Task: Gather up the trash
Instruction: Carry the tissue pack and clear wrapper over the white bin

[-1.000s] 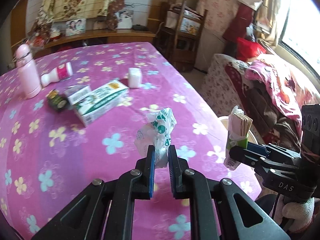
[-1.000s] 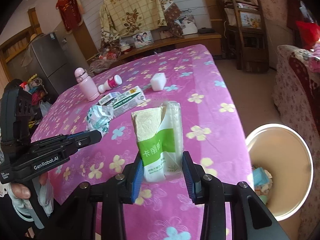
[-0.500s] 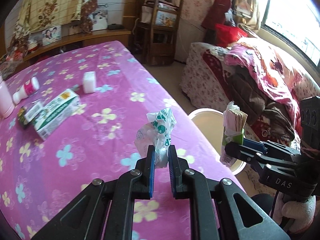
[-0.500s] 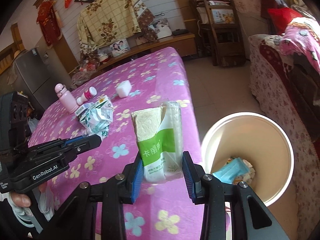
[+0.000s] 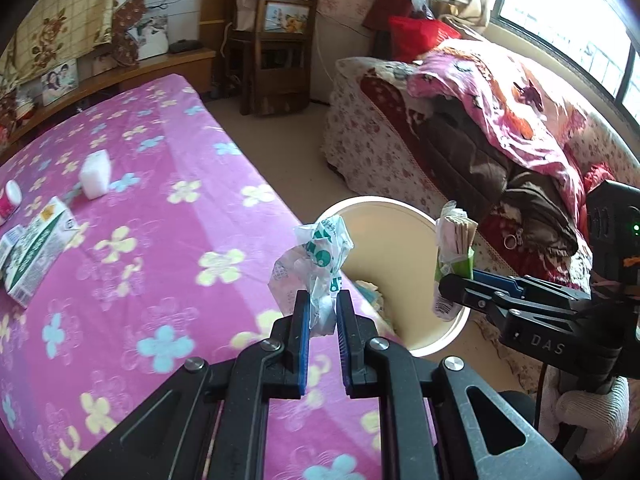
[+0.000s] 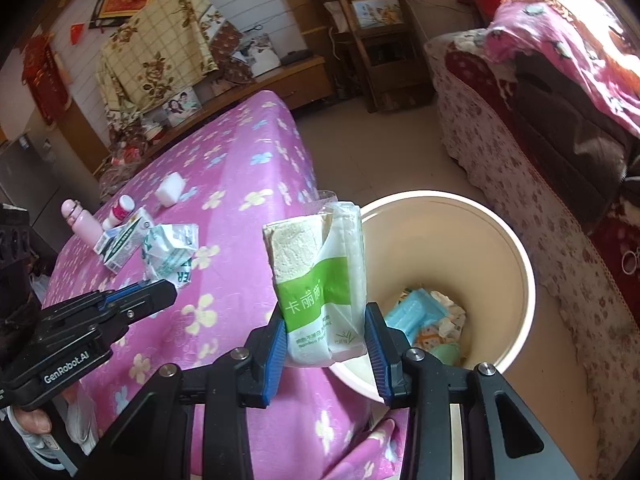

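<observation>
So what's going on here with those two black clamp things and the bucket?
A person is clearing rubbish off a table with a pink flowered cloth. The left hand-held gripper is pinching a crumpled plastic wrapper; the right hand-held gripper is clamped on a green and white tissue pack. Both are near the cream bin beside the table, which already has rubbish inside. A carton and a few other items remain on the table.
</observation>
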The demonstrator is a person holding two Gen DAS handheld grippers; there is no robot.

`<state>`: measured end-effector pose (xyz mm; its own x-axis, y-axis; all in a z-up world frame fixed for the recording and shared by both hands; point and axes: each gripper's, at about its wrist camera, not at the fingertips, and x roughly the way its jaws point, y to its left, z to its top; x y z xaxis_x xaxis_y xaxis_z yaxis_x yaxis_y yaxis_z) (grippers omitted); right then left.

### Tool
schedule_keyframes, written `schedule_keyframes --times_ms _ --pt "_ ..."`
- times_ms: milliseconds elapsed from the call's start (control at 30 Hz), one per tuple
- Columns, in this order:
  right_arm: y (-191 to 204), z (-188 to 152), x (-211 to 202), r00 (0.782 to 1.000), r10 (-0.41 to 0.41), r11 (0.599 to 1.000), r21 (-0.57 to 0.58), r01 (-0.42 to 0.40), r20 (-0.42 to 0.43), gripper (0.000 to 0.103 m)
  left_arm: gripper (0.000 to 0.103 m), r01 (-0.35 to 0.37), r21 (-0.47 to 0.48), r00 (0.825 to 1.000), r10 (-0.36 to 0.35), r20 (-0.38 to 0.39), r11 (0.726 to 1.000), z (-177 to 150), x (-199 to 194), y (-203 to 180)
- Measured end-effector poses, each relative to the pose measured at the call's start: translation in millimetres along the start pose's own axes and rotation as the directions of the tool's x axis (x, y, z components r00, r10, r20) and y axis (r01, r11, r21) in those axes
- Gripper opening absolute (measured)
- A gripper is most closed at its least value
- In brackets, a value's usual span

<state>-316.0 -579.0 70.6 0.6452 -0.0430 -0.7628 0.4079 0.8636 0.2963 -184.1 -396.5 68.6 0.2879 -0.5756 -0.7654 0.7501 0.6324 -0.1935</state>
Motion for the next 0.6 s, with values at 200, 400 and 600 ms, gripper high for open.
schedule_keyframes --times_ms 200,400,600 --pt "-23 -1 3 1.0 -0.03 0.999 0.034 0.03 -0.008 0.04 0.013 0.034 0.017 0.999 -0.034 -0.026 0.999 5 16 -16" --pt "-42 -4 7 0.998 -0.055 0.996 0.067 0.057 -0.024 0.04 0.013 0.079 0.015 0.996 -0.078 -0.053 0.997 11 32 -27" --pt "-58 -7 12 0.997 -0.063 0.992 0.103 0.067 -0.039 0.04 0.013 0.099 0.014 0.993 -0.097 -0.072 0.995 13 43 -37"
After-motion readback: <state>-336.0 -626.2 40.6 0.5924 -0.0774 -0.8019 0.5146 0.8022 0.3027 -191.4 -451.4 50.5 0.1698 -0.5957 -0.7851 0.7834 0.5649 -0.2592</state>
